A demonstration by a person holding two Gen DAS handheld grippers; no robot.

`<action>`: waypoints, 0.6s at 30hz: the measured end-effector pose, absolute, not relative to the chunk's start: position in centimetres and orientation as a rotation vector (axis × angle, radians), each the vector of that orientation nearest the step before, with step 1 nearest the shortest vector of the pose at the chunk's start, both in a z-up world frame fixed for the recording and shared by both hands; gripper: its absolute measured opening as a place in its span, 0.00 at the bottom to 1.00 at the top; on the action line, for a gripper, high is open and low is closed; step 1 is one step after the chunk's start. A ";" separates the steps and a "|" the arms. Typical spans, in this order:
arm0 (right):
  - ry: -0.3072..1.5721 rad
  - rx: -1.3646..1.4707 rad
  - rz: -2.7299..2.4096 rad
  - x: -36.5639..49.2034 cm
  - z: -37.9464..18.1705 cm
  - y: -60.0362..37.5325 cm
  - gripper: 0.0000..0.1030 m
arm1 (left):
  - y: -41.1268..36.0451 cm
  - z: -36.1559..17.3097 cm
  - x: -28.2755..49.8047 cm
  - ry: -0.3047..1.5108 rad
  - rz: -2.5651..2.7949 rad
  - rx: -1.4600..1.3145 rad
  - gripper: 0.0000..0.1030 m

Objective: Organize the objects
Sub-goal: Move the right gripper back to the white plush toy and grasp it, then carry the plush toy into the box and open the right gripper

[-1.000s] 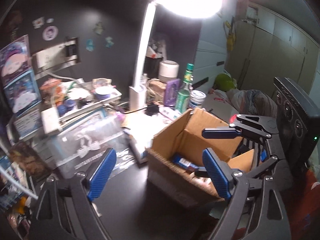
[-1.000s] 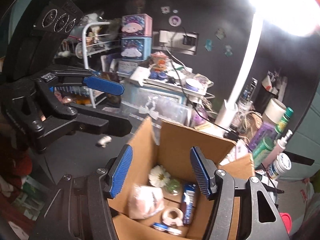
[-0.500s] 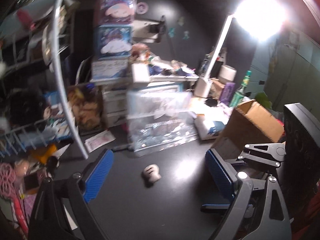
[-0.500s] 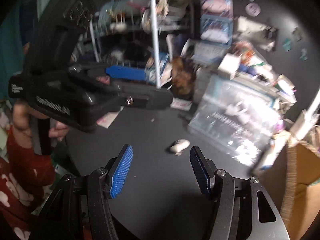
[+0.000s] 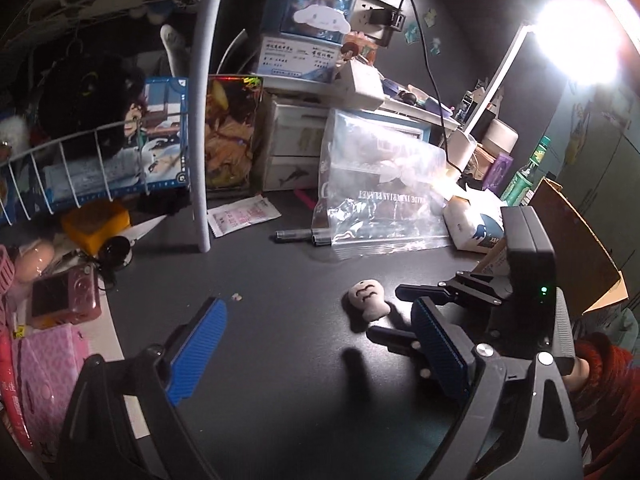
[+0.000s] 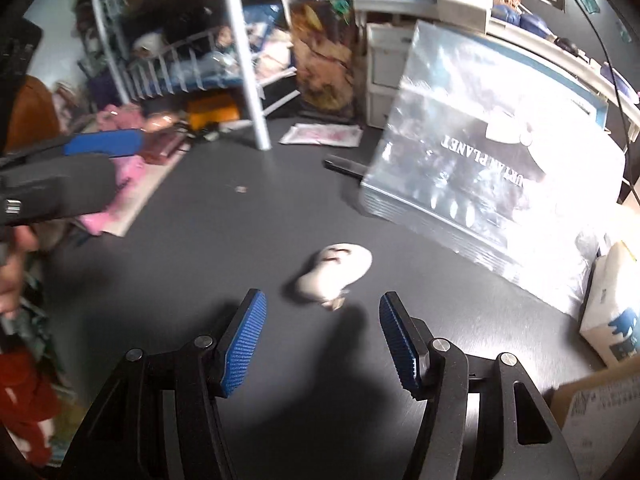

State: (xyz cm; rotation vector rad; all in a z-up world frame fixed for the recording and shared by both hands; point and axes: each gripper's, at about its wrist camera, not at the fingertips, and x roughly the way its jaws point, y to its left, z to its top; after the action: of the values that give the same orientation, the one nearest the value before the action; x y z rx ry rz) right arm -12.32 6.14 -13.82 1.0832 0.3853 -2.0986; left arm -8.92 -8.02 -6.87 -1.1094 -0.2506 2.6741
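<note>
1. A small white plush toy [image 5: 367, 299] with a drawn face lies on the dark bench [image 5: 280, 360]; in the left wrist view it sits just right of centre, at about 3 o'clock; nothing touches it.
2. In the right wrist view the same plush toy [image 6: 336, 271] is motion-blurred, its face hard to read; it lies ahead of the right gripper [image 6: 322, 342], toward 12 o'clock from the gap between the fingers, apart from both.
3. The right gripper's fingers stand wide apart and hold nothing; in the left wrist view the right gripper [image 5: 400, 312] enters from 3 o'clock, its black tips just beside the toy; its lower finger is partly hidden behind the left gripper's blue pad.
4. The left gripper [image 5: 316, 350] also has its fingers spread wide and empty, over bare bench at 6 o'clock.
5. A clear plastic bag [image 5: 380, 196] with printed lettering leans at 1 o'clock; the lettering is only partly legible; two pens [image 5: 304, 236] lie at its lower edge, one end tucked under it.
6. A cardboard box [image 5: 572, 248] at 3 o'clock is mostly hidden by the right gripper's body, its inside unseen.
7. A desk lamp [image 5: 576, 36] at 1 o'clock glares, washing out what is near it.
8. A white wire rack [image 5: 92, 152] at 9 o'clock holds dark clutter that is hard to identify; a pink camera [image 5: 64, 296] lies below it.
</note>
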 end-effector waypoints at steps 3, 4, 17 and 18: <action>0.403 1.070 -2.105 -13.2 -14.3 5.6 0.47 | -8.1 -7.1 -9.0 -0.258 2.668 -1.113 0.89; 0.418 1.061 -2.109 -13.3 -14.3 5.3 0.47 | -8.2 -7.1 -9.0 -0.260 2.668 -1.113 0.89; 0.439 0.992 -2.057 -11.3 -13.7 5.8 0.17 | -7.2 -7.1 -9.0 -0.257 2.609 -1.130 0.89; 0.436 0.975 -2.051 -10.7 -13.2 6.0 0.17 | -6.9 -7.0 -9.0 -0.265 2.586 -1.126 0.89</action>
State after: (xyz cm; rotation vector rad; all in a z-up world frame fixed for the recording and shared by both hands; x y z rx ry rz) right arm -10.75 6.04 -13.23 0.9747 0.4358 -2.0508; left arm -8.99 -6.94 -7.04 -1.1263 -0.2652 2.5863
